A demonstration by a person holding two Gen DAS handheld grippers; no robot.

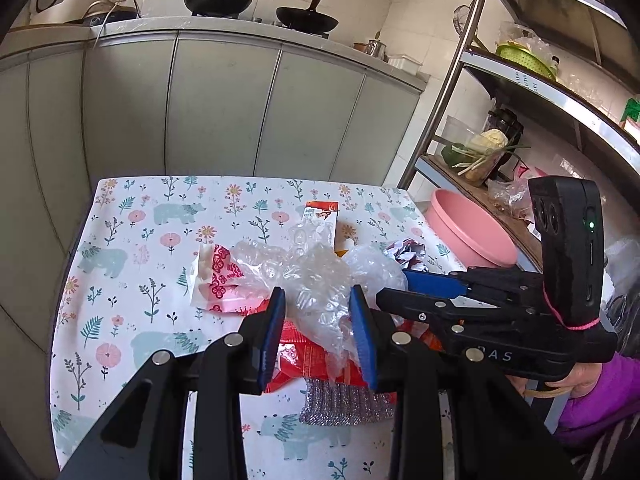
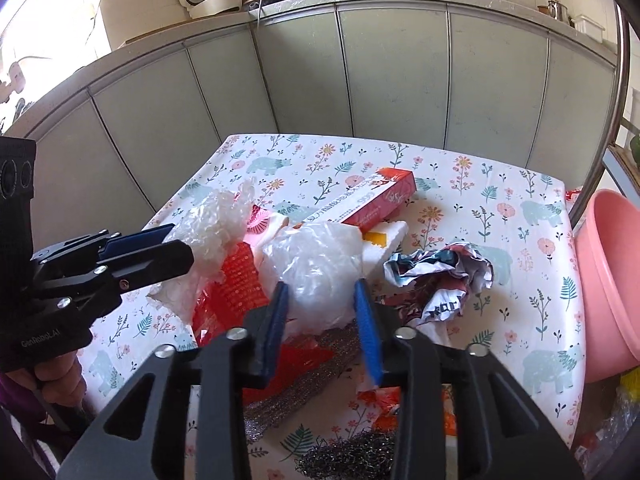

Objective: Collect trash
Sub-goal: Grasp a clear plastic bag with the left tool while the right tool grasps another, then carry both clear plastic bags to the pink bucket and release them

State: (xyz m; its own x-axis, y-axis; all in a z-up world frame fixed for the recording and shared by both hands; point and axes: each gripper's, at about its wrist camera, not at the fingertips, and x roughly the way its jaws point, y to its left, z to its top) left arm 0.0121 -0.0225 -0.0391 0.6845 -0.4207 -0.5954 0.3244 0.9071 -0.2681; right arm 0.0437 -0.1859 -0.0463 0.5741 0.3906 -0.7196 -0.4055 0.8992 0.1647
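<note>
Both claws parked over the trash pile, nothing grabbed yet

Your left gripper (image 1: 318, 300) and right gripper (image 2: 322, 298) both sit spread apart, each straddling crumpled clear plastic (image 1: 316, 276), probably since it's topmost; the heap covers the middle of the floral table (image 1: 132, 216), pink basin (image 2: 608, 280) just beside.

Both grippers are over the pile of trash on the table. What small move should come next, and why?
Probably close the right gripper on the crumpled white plastic bag. Its open fingers already stand on either side of the bag, which lies on top of the pile. The left gripper, also open, straddles clear crumpled plastic wrap and could close likewise.
</note>
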